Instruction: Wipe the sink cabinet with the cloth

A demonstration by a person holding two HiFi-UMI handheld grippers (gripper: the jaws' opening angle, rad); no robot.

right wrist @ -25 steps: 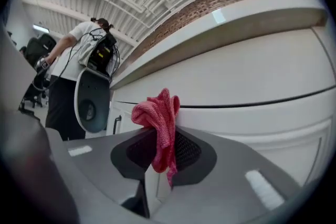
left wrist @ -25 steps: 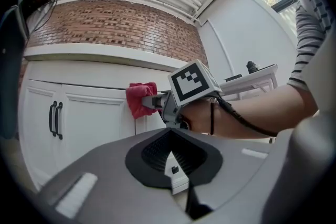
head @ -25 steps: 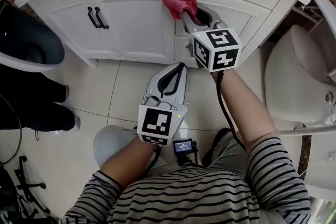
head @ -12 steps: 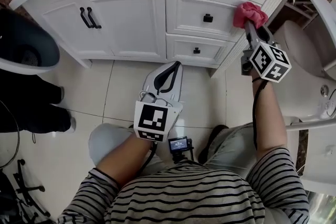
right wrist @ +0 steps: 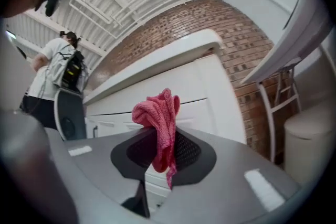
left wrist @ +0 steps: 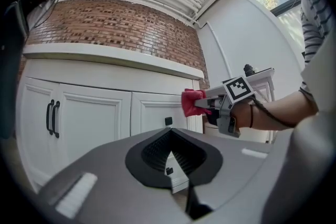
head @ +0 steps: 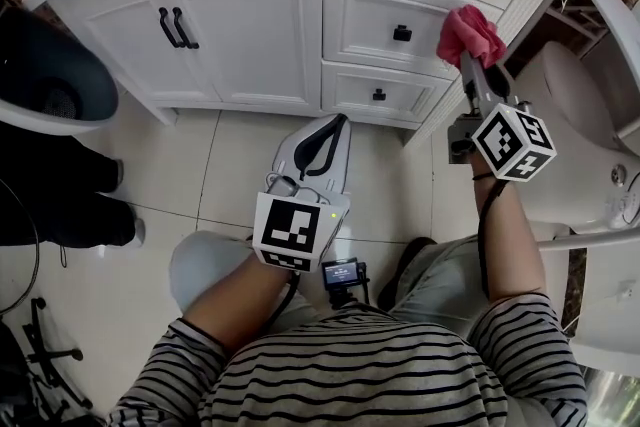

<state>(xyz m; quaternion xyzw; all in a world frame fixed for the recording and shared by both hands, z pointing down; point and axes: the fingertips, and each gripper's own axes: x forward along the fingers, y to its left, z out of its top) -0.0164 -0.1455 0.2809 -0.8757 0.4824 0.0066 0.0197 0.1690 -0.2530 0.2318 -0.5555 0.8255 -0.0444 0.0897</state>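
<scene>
The fingers of the right gripper are clamped on a pink cloth, which bunches up above the jaws with a loose tail hanging between them. In the head view the right gripper holds the cloth at the far right end of the white sink cabinet, level with the upper drawer and over the corner post. Whether the fabric is pressing on the paint or sits just off it cannot be told from any view. The left gripper hangs low over the floor tiles, well apart from the cabinet. Its jaws are drawn together at the tips with nothing between them, as the left gripper view confirms. The cabinet's long axis runs side to side across the person's front, and nearly all of its face lies to the left of the cloth: both drawers and the two doors with black handles. The right hand is plainly the nearer and is the only one carrying the cloth. The next stroke would probably sweep leftward along the drawer fronts, with the knob as an obstacle. A toilet stands close on the right.
</scene>
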